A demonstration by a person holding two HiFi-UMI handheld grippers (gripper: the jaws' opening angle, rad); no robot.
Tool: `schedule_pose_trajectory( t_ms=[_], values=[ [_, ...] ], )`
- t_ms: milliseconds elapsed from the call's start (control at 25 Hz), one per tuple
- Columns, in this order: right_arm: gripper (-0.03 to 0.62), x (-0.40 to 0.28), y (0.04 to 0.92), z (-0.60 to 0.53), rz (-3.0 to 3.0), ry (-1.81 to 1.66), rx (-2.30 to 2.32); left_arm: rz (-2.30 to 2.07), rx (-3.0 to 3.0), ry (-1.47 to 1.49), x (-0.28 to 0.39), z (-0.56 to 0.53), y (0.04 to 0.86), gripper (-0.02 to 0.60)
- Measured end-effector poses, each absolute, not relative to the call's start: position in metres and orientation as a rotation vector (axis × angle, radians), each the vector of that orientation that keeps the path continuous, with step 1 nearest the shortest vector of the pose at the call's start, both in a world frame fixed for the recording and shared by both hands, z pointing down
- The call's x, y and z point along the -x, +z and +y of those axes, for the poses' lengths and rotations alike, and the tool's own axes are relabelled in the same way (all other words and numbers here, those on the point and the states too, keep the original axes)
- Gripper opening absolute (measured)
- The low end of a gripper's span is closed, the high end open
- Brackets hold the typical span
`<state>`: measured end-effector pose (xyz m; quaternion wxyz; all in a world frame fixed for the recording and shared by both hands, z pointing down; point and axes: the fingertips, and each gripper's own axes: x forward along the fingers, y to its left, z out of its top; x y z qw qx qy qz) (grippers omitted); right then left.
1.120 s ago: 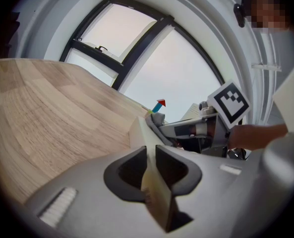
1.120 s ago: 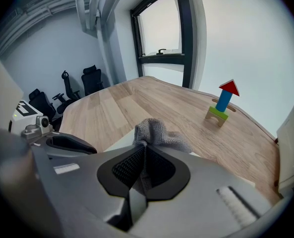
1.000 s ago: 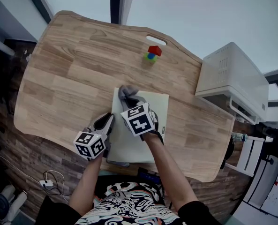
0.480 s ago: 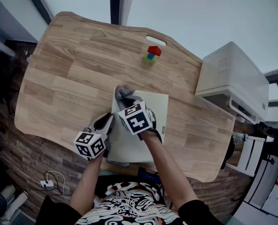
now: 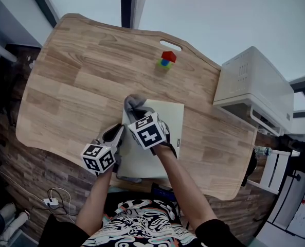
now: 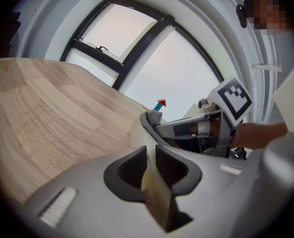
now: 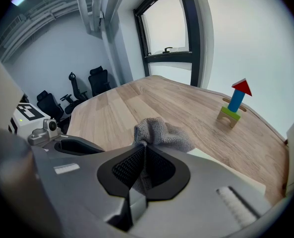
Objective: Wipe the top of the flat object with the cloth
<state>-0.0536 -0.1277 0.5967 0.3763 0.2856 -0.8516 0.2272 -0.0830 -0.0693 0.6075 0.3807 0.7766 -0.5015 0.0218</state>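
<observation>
Near the front edge of the bench (image 5: 80, 86), the flat board (image 5: 168, 120) lies with its long axis running away from the person. Left claw (image 5: 119, 134) comes in low, clamped on the board's left edge. Right claw (image 5: 140, 113) tilts down, pinching the grey cloth (image 5: 133, 102) at the far-left corner.

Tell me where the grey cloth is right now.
In the head view, near centre, the grey cloth sits on the far left corner of the pale board, pinched in the right gripper.
</observation>
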Motion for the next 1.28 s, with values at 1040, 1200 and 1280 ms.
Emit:
schedule_pose_trajectory(
  t_ms=[1040, 1200, 1280],
  values=[
    [0.010, 0.048, 0.599, -0.093, -2.176, 0.614, -0.700, -1.263, -1.970, 0.029, 0.083, -0.070, 0.610, 0.117],
    [0.010, 0.048, 0.599, -0.090, -2.178, 0.621, -0.702, -1.253, -1.967, 0.014, 0.084, -0.070, 0.610, 0.117],
    [0.009, 0.048, 0.599, -0.086, -2.169, 0.621, -0.696, -1.248, -1.962, 0.005, 0.084, -0.070, 0.611, 0.117]
  ],
)
